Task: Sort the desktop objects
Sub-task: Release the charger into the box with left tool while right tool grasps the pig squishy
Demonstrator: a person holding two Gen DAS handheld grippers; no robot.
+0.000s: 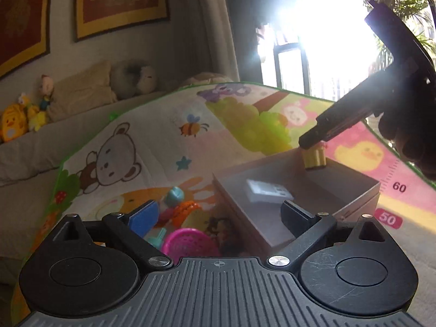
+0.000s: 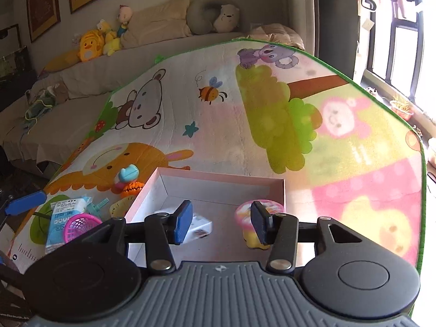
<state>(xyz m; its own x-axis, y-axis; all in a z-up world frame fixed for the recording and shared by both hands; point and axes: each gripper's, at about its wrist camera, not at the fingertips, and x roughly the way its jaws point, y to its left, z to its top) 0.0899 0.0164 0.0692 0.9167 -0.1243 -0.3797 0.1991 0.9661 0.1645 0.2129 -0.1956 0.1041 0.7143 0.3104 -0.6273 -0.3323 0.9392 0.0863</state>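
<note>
Surface: a soft play mat [image 2: 218, 125] printed with cartoon animals is carrying everything; no desk is showing.
Box: an open, shallow pink-grey cardboard box [image 2: 223, 175] is sitting on the mat and serving as the collecting place, judging by what is already lying in it.
Yellow toy: a small yellow-and-pink plastic toy [image 2: 252, 222] is sitting inside the box near its right side; in the left wrist view it [image 1: 314, 158] is showing just under the tip of the right hand-held gripper.
Right hand-held gripper [image 2: 222, 222]: its jaws are standing wide apart over the box, with the blue pad [image 2: 183, 222] well clear of the toy and the dark right finger just beside it or touching; it is gripping nothing. This looks like a release of the toy into the box, though an approach cannot be ruled out.
White packet: a flat white packet [image 1: 268, 190] is lying on the box floor, partly hidden behind the blue pad in the right wrist view.
Left hand-held gripper [image 1: 218, 218]: it is hovering spread open and empty between the box's near edge and the unsorted pile.
Unsorted pile: a magenta plastic basket [image 2: 80, 224], an orange pumpkin-like toy [image 2: 132, 187], a teal toy [image 2: 128, 173] and a blue-and-white packet [image 2: 64, 215] are lying on the mat left of the box, probably awaiting sorting.
</note>
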